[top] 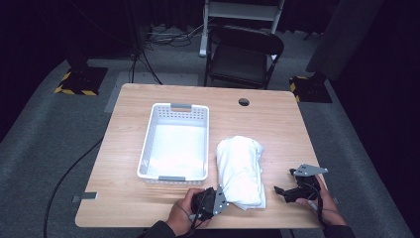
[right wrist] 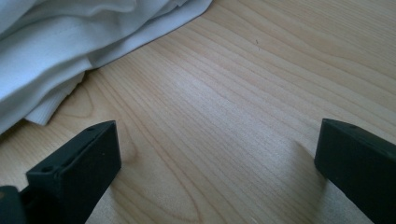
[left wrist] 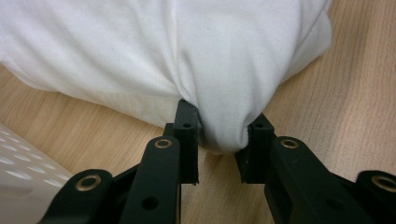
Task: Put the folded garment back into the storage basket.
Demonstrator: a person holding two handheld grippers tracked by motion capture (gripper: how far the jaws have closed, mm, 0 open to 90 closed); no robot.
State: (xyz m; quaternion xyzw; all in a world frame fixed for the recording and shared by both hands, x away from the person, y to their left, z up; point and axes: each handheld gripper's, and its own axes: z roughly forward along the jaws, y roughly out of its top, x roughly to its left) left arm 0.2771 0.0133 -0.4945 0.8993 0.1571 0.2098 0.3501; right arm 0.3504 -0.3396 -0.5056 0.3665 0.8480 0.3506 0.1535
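Left gripper (left wrist: pixel 219 135): jaws closed in on a bunched fold of the folded white cotton cloth (left wrist: pixel 187 56), both pads pressed into the fabric, pinching it at its near edge. No earlier frame, so only the pinch itself is reported. In the high view the left gripper (top: pixel 218 194) sits at about 6 o'clock on the table, held low and pointing toward 2 o'clock into the cloth's near-left corner; the left hand (top: pixel 181 213) wraps the body, forearm entering from the bottom edge.

Right gripper (right wrist: pixel 217 154): jaws spread wide, nothing between them, bare wood under the gap; cloth edge lies off toward 10 o'clock in the right gripper view, apart from the pads. In the high view the right gripper (top: pixel 280 191) is at roughly 4 o'clock on the table, pointing toward 9 o'clock at the cloth (top: pixel 240 171), near but not touching. Right hand (top: pixel 317 196) grips the body, grey three-cornered plate on top, cable trailing.

Cloth lies right of table centre, just beside the white perforated plastic basket (top: pixel 149 144), which stands left of centre.

Light wooden table (top: pixel 267 119) with round cable hole at 12 o'clock. Behind it a black folding chair (top: pixel 245 57); grey carpet floor, dark surroundings.
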